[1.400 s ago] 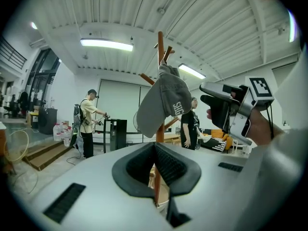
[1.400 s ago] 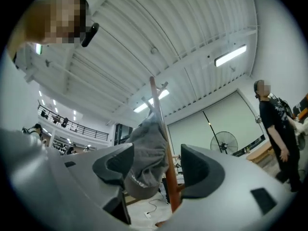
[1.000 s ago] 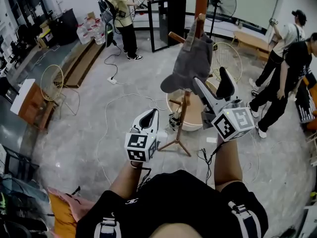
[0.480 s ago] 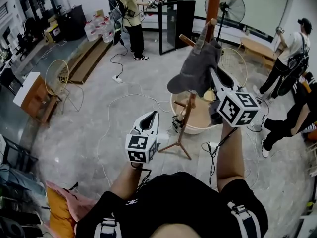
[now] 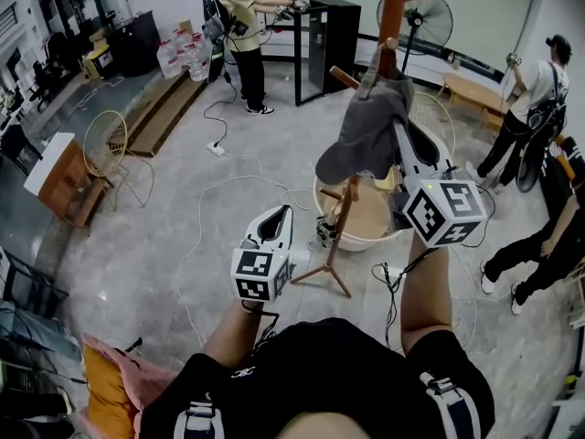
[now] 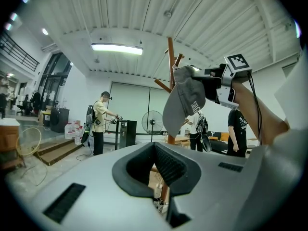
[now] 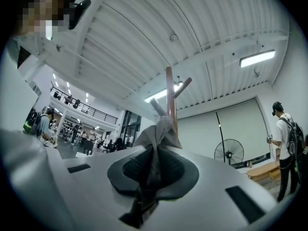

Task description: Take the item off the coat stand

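As our right gripper (image 5: 403, 146) closes its jaws, cloth of the grey cap (image 5: 369, 128) is already pinched between the pads. A second ago those jaws stood wide apart, lower in the frame and short of the cap. The cap hangs on the wooden coat stand (image 5: 394, 7), upper centre-right of the frame. Our left gripper (image 5: 275, 219) stays low at centre, jaws pressed together on nothing.

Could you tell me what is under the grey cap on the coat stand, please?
Below the cap show the stand's wooden pole and a pale round tub on the floor. The cap covers that stretch of the pole.
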`<state>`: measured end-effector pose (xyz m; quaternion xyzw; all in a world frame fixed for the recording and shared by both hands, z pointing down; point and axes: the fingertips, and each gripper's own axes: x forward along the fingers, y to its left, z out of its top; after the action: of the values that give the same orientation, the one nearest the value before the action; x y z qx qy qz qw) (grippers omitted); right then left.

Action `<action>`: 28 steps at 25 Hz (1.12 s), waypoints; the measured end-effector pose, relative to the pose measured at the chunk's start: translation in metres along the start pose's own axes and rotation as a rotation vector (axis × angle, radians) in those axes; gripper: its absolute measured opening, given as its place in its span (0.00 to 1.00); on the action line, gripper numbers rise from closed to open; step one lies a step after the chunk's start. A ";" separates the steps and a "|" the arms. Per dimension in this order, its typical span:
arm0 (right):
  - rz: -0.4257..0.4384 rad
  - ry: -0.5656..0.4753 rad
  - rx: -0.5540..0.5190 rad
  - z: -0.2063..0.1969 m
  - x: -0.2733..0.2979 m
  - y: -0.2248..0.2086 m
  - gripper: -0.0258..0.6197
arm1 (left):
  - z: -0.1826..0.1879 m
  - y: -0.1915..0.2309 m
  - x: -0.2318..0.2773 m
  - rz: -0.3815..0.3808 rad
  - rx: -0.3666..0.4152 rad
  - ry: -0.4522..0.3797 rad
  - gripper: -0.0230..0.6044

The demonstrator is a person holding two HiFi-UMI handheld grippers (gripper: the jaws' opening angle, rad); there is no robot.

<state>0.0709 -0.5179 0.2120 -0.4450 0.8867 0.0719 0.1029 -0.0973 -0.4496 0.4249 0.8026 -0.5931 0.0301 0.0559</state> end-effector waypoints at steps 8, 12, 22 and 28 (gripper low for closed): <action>-0.011 -0.201 -0.044 0.069 -0.032 0.005 0.10 | 0.007 -0.006 0.002 0.000 0.000 -0.003 0.06; 0.044 -0.282 -0.036 0.095 -0.056 0.029 0.10 | 0.006 -0.005 -0.005 -0.011 -0.002 -0.001 0.06; -0.010 -0.244 -0.035 0.077 -0.103 0.018 0.10 | 0.007 -0.030 0.019 -0.079 -0.001 0.012 0.06; -0.109 -0.088 0.018 0.010 -0.116 -0.002 0.10 | 0.002 -0.045 0.026 -0.131 0.002 0.021 0.06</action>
<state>0.1416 -0.4266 0.2307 -0.4880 0.8564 0.0779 0.1495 -0.0469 -0.4614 0.4234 0.8393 -0.5388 0.0355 0.0630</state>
